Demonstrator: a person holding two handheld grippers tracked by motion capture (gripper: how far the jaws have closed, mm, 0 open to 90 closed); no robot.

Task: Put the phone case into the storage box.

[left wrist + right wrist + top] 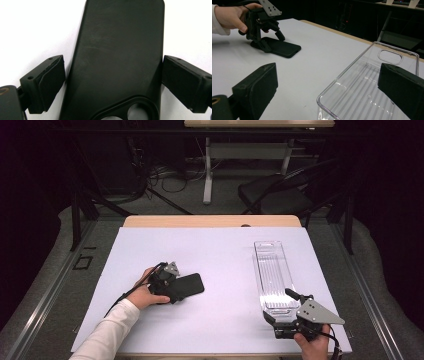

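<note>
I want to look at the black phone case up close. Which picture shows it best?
The left gripper view: the black phone case lies large between that gripper's open jaws, camera holes visible. The high view shows it small; the right gripper view shows it far off.

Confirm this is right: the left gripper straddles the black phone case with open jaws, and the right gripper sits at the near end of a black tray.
Not quite. The tray is clear plastic, not black; the right gripper view shows it. The rest holds: the left gripper straddles the black phone case with open jaws, and the right gripper sits at the tray's near end.
</note>
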